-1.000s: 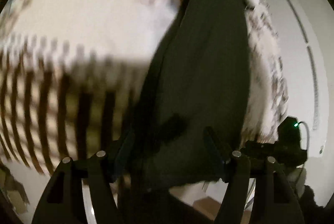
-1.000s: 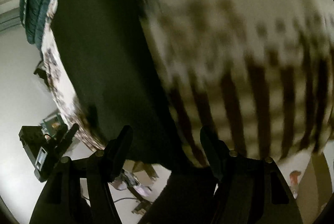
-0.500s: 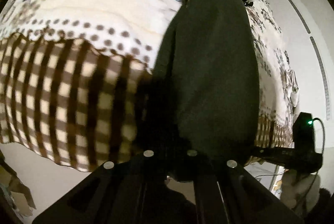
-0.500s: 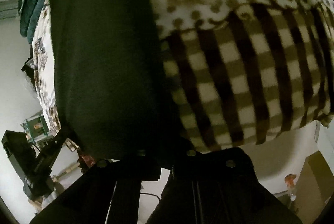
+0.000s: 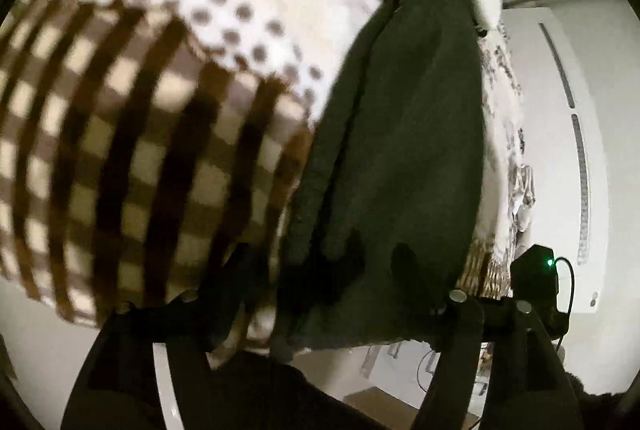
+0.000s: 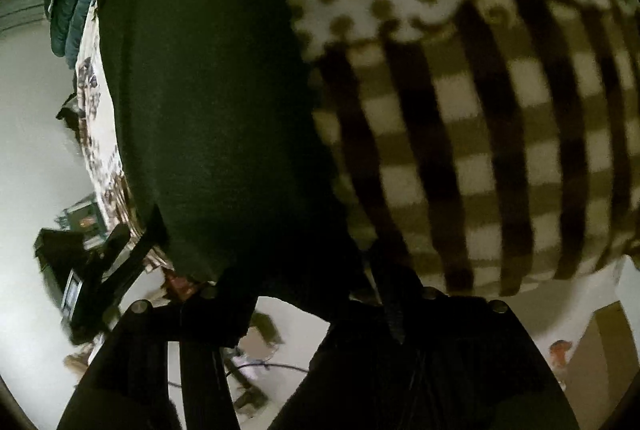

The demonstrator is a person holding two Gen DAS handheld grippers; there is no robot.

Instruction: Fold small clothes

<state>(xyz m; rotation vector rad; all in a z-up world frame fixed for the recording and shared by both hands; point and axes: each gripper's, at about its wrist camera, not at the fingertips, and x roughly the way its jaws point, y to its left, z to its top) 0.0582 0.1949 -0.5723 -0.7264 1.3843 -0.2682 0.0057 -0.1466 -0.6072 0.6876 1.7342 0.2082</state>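
A long dark green cloth [image 5: 400,149] lies flat on a bed. The bed has a blanket [image 5: 132,149] with brown and cream checks, brown dots and a white top part. The near end of the cloth hangs a little over the bed's edge.

The left gripper [image 5: 320,262] sits low over this near end. Its jaws have just been opening and now stand wide apart. The cloth's corner is between them, but the pads do not press on it.

The right gripper [image 6: 312,270] is at the other side of the same end [image 6: 208,109]. Its jaws have just been opening too. It is very dark there, so I cannot tell if the pads touch the cloth.
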